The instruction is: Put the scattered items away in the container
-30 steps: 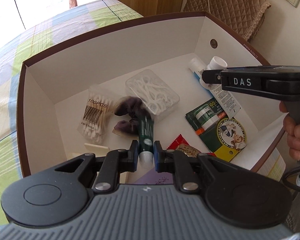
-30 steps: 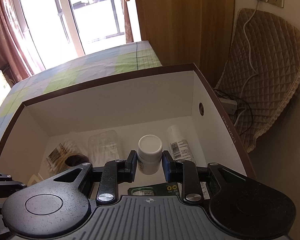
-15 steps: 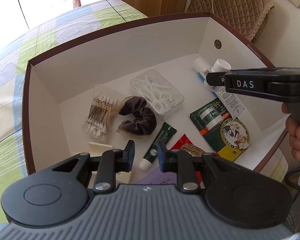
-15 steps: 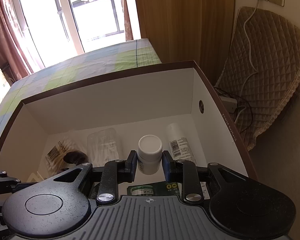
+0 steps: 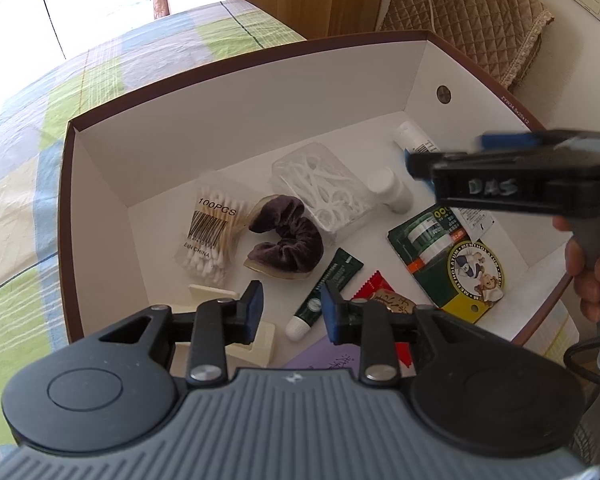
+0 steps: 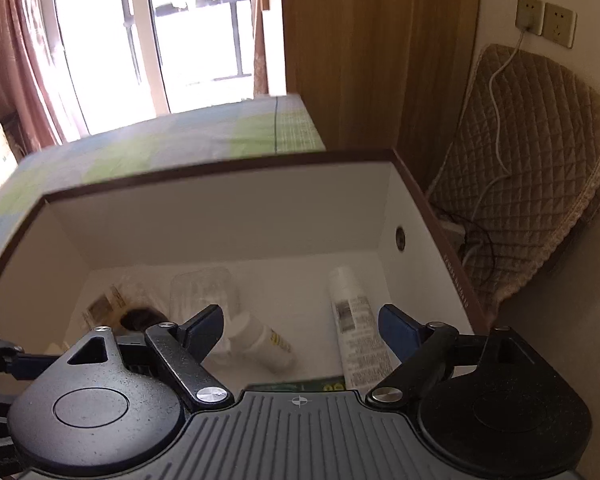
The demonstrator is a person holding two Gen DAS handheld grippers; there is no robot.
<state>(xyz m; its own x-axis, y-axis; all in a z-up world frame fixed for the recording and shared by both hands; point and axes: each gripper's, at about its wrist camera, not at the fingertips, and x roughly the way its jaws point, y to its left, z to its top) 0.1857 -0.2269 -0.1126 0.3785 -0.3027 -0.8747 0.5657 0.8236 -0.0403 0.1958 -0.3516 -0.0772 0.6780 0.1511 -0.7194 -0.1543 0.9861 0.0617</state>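
Note:
A brown-rimmed box (image 5: 220, 120) with white walls holds the items. On its floor lie a cotton swab pack (image 5: 208, 236), a purple scrunchie (image 5: 288, 240), a clear floss-pick case (image 5: 320, 188), a green card pack (image 5: 448, 256), a red packet (image 5: 380, 292) and a small green tube (image 5: 324, 288). My left gripper (image 5: 290, 306) hangs open just above that tube, touching nothing. My right gripper (image 6: 302, 322) is open wide over the box (image 6: 220, 220). Below it a white bottle (image 6: 260, 340) lies tipped on its side beside a white tube (image 6: 356, 320).
The box sits on a green, blue and yellow checked cloth (image 5: 80, 92). A quilted brown pad (image 6: 532, 152) with a white cable leans on the wall to the right. A hand (image 5: 592, 276) holds the right tool at the box's right rim. A cream holder (image 5: 240, 320) rests near the front wall.
My left gripper opened and let go of the green tube, which now lies on the box floor. My right gripper opened wide and the white bottle dropped and tipped over.

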